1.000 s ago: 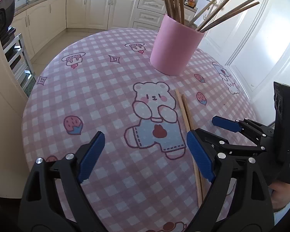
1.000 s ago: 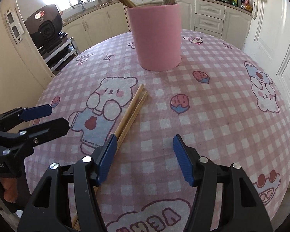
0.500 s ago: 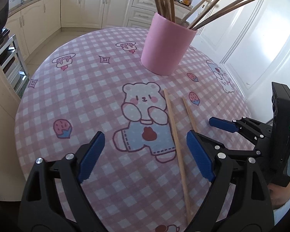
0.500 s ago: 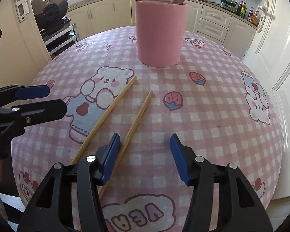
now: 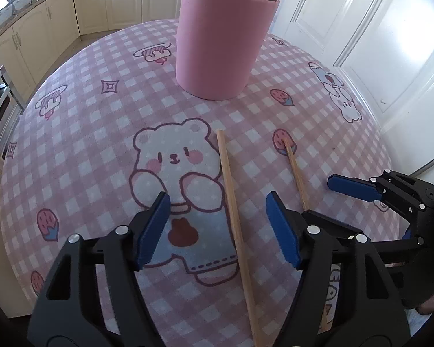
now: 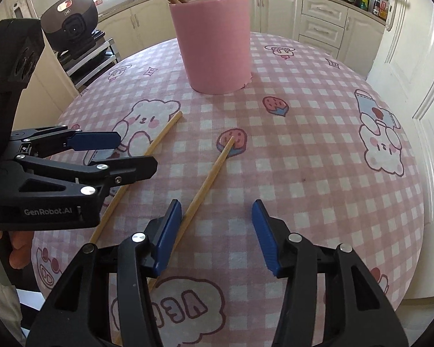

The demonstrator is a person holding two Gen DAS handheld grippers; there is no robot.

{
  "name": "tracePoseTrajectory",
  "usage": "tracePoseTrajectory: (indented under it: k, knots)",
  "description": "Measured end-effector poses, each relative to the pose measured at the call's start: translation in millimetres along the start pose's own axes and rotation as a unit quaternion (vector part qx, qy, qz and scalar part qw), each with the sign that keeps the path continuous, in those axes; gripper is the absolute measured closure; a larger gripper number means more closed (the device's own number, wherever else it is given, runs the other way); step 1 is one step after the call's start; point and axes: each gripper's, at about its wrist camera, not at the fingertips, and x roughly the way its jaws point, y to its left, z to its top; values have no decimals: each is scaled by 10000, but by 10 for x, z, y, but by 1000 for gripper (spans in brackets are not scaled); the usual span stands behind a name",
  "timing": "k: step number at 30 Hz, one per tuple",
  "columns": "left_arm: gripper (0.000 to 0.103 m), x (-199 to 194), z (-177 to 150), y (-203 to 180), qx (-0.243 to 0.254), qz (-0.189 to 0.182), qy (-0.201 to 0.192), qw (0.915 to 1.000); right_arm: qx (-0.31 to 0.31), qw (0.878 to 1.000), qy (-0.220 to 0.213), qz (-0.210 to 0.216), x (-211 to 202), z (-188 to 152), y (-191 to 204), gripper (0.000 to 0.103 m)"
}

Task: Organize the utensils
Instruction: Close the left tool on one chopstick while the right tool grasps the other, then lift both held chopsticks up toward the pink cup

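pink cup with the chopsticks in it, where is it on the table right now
The pink cup stands upright at the far side of the table in both wrist views, beyond the printed bear and past the far tips of the two loose chopsticks.

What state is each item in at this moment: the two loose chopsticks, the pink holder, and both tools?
Left chopstick: flat on the tablecloth, between the left tool's jaws, ungripped.
Right chopstick: flat, beside the right tool's left pad, ungripped.
Pink holder: upright, holding several chopsticks.
Left tool: open, jaws just closing.
Right tool: open, jaws just closing.
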Motion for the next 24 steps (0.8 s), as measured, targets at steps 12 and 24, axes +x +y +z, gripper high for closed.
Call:
tracePoseTrajectory:
  k: [12,24]
  knots:
    - [89,88,127,75,172,478,-10,9987,-291,9986,388,-221,162,278,70,83]
    - [97,-155,-110,371,3,52,-269,9996,-573,9965,342,-500,252,384,296,99]
